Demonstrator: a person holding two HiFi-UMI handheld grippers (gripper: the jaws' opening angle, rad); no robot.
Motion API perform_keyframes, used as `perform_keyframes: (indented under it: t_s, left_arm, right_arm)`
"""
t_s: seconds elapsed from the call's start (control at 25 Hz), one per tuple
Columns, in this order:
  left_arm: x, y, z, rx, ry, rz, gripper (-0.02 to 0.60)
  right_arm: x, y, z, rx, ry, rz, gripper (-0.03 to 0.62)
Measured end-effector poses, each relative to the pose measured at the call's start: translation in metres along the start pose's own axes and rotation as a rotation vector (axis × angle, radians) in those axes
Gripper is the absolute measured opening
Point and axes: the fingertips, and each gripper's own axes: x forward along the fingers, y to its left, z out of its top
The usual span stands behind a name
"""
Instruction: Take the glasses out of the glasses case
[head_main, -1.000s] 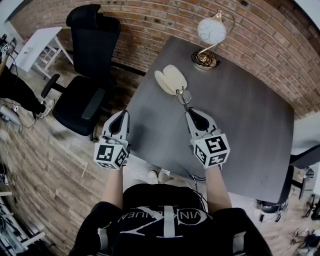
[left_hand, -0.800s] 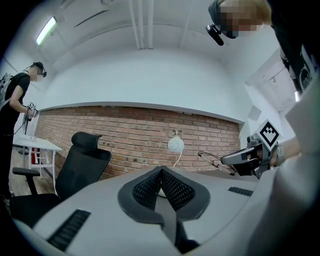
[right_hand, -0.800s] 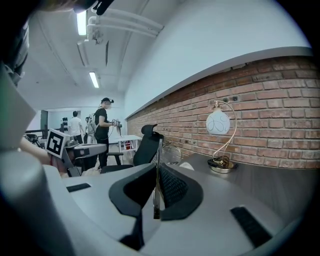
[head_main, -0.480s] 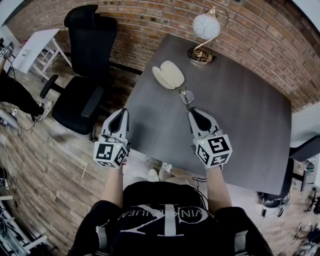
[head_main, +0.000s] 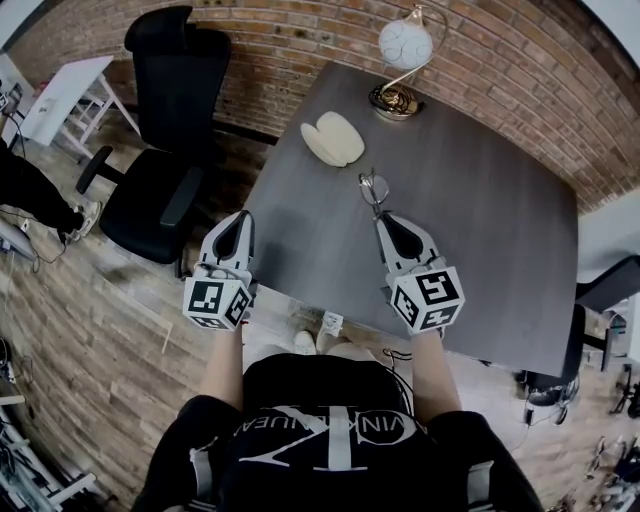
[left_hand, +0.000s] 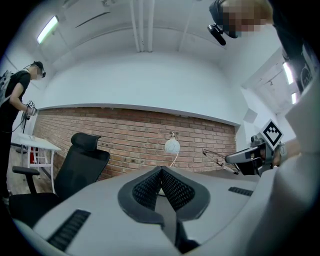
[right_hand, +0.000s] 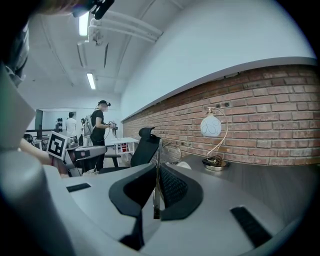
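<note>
The glasses (head_main: 373, 188) are already out of the case (head_main: 333, 138). The case lies open on the far left part of the table (head_main: 480, 220), near the lamp (head_main: 403, 45), and it looks empty. The glasses are well apart from it, on the near side.

The right gripper (head_main: 383, 213) has its jaws closed tight on one thin arm of the glasses (you can see the thin strip pinched between the pads in the right gripper view). The round lenses (right_hand: 172, 154) stick out past the tips, up over the table.

The left gripper (head_main: 242, 217) has its jaws closed too, with nothing in them. It hangs at the near left edge of the table.

I think the taking-out step is nearly done. Next, the glasses likely need a bare spot on the table. The right gripper should go down slowly and open only when the glasses rest flat, because that arm is thin and could bend or slip.
</note>
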Motion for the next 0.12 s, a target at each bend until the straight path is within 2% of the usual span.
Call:
perform_keyframes:
  t_s: [0.12]
  left_arm:
    - [-0.0071, -0.0036, -0.0006, 0.005, 0.002, -0.007, 0.015]
  right_arm:
    - [-0.0096, 0.0049, -0.0023, -0.001, -0.005, -0.008, 0.035]
